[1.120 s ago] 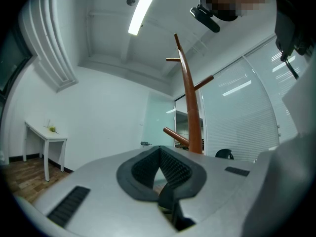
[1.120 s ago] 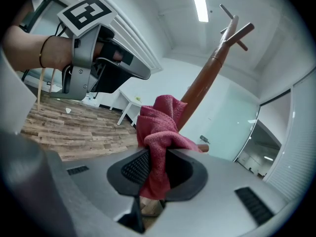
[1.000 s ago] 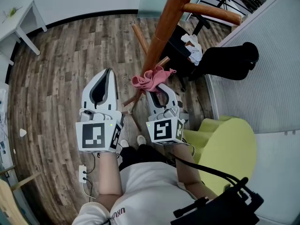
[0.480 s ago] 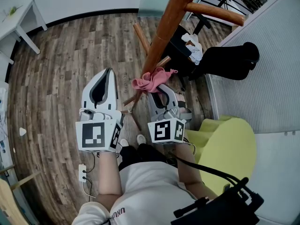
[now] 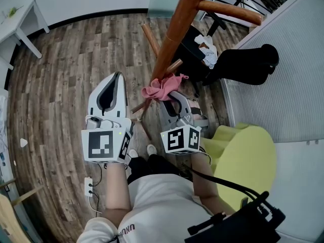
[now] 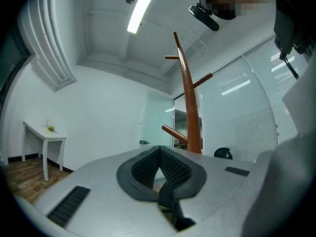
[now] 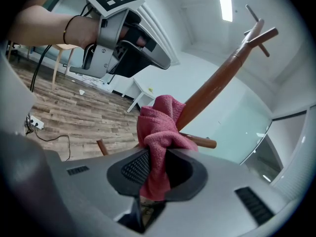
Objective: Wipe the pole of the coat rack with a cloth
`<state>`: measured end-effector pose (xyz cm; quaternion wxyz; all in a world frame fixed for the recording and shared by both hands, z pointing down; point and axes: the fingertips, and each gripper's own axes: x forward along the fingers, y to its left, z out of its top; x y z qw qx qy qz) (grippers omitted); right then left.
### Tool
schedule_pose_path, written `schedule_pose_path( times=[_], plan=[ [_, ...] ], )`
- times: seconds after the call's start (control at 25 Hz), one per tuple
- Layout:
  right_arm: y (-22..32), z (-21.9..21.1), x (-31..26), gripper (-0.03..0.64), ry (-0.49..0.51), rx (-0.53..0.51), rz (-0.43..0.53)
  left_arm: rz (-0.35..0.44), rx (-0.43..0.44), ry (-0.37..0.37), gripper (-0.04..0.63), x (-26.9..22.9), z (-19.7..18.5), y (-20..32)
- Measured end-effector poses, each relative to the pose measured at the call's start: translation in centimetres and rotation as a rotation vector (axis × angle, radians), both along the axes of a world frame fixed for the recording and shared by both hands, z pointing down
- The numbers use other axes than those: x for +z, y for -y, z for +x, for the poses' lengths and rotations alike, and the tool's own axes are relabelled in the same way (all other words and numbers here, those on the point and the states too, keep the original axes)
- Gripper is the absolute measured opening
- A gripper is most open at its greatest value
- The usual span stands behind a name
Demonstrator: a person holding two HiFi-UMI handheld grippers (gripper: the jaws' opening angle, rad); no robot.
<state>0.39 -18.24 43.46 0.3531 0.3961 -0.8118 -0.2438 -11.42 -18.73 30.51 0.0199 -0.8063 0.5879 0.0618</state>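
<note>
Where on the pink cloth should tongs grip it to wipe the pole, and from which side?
Grip the cloth by its bunched tail, from the side away from the pole, as the right tongs do: its loose wad then juts toward the pole.

**Cloth** (image 7: 160, 127): pink-red, fine looped weave.
**Pole** (image 5: 174, 32) and pegs (image 5: 230, 13): glossy reddish-brown wood.
**Left gripper** (image 5: 119, 76) and **right gripper** (image 7: 157, 164): the 2 shells are pale grey, the pads (image 6: 143, 168) black and ribbed. Each marker cube (image 5: 104, 146) carries black-and-white square patterns.
**Floor** (image 5: 66, 70): grey-brown planks with streaked grain.
**Armchair** (image 5: 243, 156): yellow-green.
**Office chair** (image 5: 248, 65): black.
**Side table** (image 5: 15, 24): white.
**Shirt** (image 5: 162, 206): white.
</note>
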Motion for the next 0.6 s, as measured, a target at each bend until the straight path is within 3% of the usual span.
schedule_pose_path(
  times=[0.6],
  plan=[
    [-0.43,0.10,1.03,0.078,-0.028,-0.014,-0.040,-0.012,-0.007,0.002,0.011,0.38,-0.08,-0.39]
  ],
)
